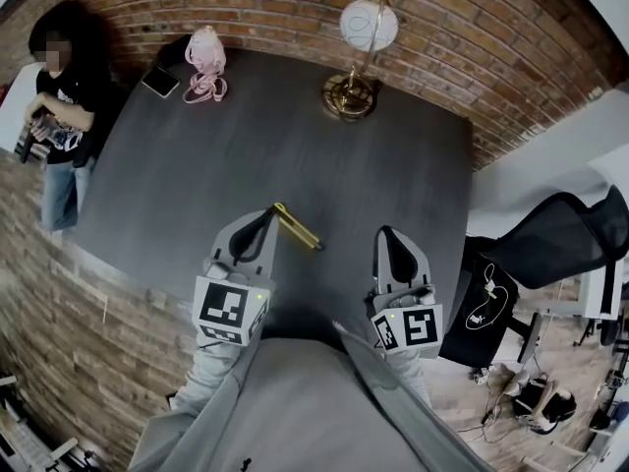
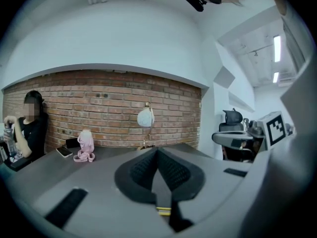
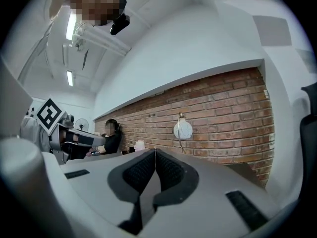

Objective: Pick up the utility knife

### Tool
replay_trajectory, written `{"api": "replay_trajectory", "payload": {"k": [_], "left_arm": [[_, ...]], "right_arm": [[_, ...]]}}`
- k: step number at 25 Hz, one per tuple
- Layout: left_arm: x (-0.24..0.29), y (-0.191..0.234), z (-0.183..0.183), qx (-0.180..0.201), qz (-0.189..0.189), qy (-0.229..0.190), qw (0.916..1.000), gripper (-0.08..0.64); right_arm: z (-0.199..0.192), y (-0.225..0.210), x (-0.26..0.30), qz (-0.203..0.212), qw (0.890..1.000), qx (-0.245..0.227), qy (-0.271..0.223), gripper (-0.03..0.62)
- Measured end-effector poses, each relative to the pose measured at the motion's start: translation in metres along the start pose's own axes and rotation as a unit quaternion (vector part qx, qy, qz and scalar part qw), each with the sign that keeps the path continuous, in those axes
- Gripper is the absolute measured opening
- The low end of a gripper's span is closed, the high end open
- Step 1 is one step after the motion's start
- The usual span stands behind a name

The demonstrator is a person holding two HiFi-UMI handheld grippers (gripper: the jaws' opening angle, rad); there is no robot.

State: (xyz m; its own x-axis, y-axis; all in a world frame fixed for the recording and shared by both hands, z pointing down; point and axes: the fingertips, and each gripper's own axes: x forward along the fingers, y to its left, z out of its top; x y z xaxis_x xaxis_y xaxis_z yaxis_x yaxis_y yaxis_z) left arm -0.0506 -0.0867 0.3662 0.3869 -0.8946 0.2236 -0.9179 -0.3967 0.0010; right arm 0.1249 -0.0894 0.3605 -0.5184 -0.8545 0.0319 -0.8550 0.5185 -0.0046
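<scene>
The yellow and black utility knife [image 1: 298,227] lies slantwise on the dark table [image 1: 295,136], near its front edge. My left gripper [image 1: 267,214] hovers with its tip right at the knife's upper left end, and its pads meet with nothing between them [image 2: 157,151]. Through the slot behind those pads a yellow stripe of the knife [image 2: 164,211] shows below. To the knife's right, my right gripper [image 1: 385,232] is apart from it, also shut and empty [image 3: 155,151]. Both grippers point roughly level toward the brick wall.
A brass lamp with a white globe [image 1: 354,77] stands at the table's far edge. A pink bottle with a strap [image 1: 204,62] and a phone [image 1: 160,82] lie at the far left corner, beside a seated person [image 1: 64,96]. An office chair [image 1: 560,239] stands right.
</scene>
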Motion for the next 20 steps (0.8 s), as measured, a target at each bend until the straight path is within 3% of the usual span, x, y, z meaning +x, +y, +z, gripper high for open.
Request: {"api": "replay_trajectory", "payload": {"k": [20], "left_arm": [[0.030, 0.014, -0.035, 0.009, -0.042, 0.043, 0.9982, 0.020]], "right_arm": [[-0.017, -0.003, 0.011, -0.024, 0.999, -0.002, 0.028, 0.018]]}}
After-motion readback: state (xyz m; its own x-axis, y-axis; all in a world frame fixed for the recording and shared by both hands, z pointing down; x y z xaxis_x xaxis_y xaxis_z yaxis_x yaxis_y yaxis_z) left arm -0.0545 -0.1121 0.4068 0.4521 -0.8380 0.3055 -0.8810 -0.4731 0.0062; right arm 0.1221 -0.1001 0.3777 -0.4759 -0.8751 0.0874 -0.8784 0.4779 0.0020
